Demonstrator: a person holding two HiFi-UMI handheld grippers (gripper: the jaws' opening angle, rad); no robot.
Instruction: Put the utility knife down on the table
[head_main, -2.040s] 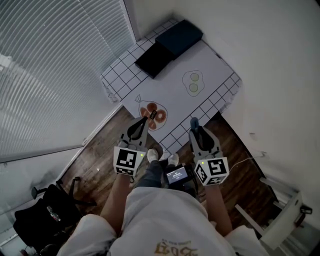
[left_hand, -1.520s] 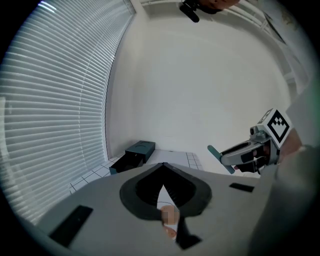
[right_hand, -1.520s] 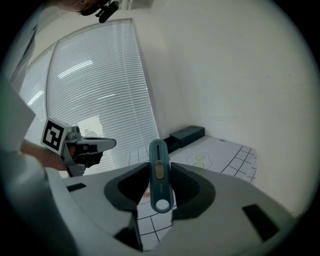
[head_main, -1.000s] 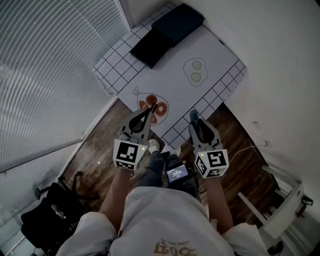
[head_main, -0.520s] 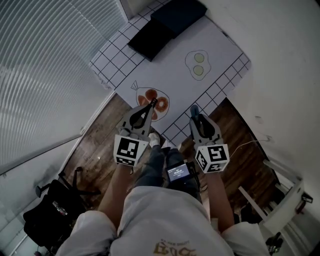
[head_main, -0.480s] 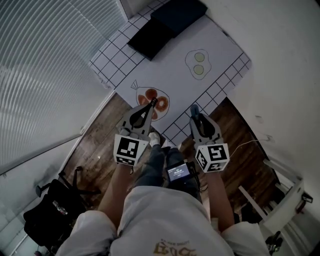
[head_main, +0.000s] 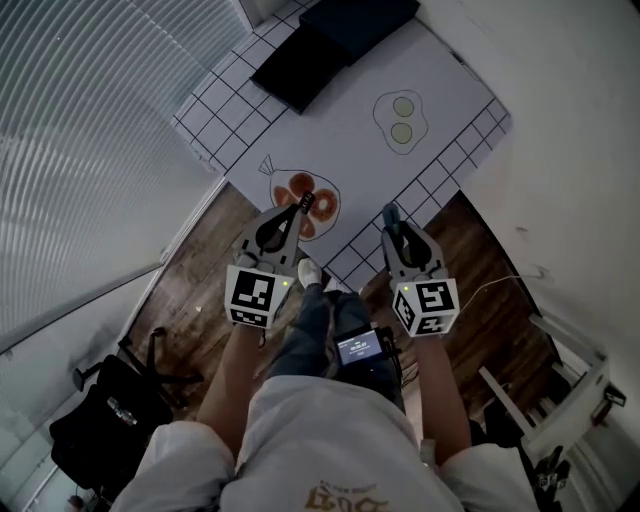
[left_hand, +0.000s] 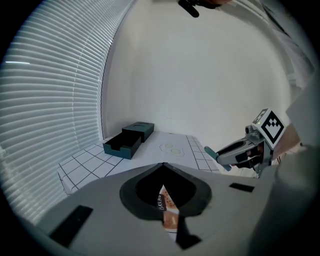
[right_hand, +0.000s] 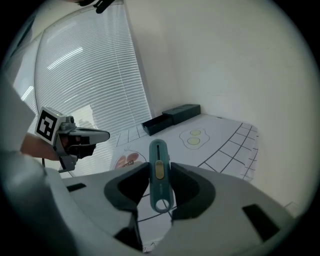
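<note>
A teal utility knife (right_hand: 158, 155) with a yellow slider stands between the jaws of my right gripper (right_hand: 159, 167), which is shut on it. In the head view that gripper (head_main: 394, 228) hangs just short of the near edge of the white, grid-edged table (head_main: 455, 160), with the knife's tip (head_main: 388, 212) pointing at the table. My left gripper (head_main: 303, 205) is level with it to the left, by a printed orange bag shape (head_main: 322, 188). It is shut on a thin orange packet (left_hand: 169, 212) marked BREAD.
A dark open box (head_main: 330, 40) lies at the table's far end, and a printed pair of green circles (head_main: 401, 105) sits mid-table. Window blinds (head_main: 90, 150) run along the left. A black bag (head_main: 100, 430) and a white frame (head_main: 570, 420) stand on the wood floor.
The head view has shifted, so the table sits higher in the picture. Both grippers have edged slightly toward the table's near edge, still holding their items.
</note>
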